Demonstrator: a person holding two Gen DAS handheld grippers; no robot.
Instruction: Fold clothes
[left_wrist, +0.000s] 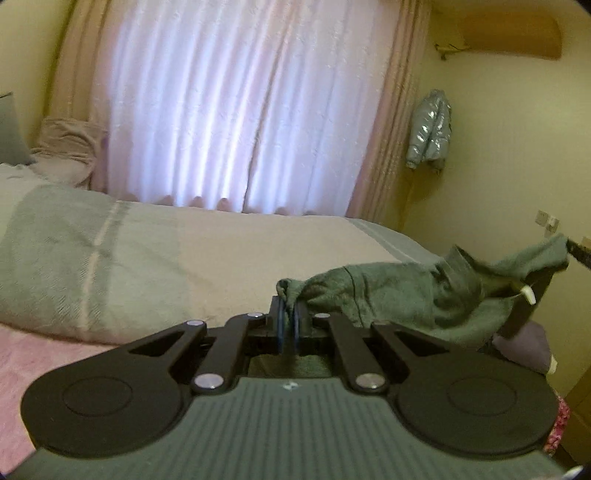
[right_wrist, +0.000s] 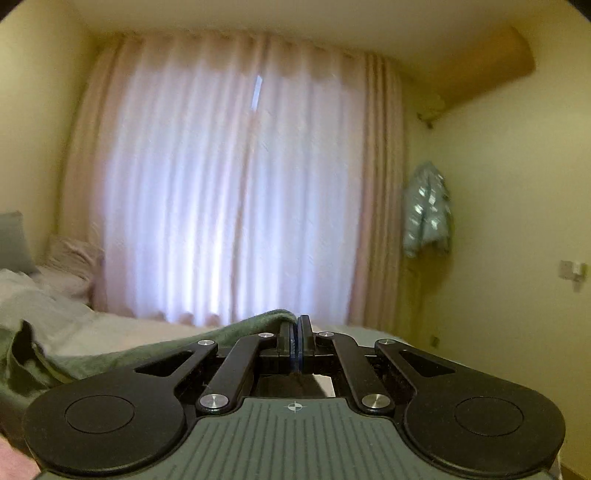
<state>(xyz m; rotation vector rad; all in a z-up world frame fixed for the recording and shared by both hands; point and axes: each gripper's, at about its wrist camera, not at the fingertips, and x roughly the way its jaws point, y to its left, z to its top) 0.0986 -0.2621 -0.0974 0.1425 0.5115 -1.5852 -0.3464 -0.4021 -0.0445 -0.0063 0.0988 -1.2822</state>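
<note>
garment: lower part hidden behind gripper | silver jacket: blurred | wall fitting: indistinct

You've got nubby matt green knit cloth pinched between the left gripper jaws, whose matt black plastic links carry shiny metal rivets.

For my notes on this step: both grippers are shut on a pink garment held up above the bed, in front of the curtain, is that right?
Not quite: the garment is green, not pink, as the left wrist view shows. The rest holds: the left gripper and the right gripper are each shut on it, above the bed and in front of the curtain.
</note>
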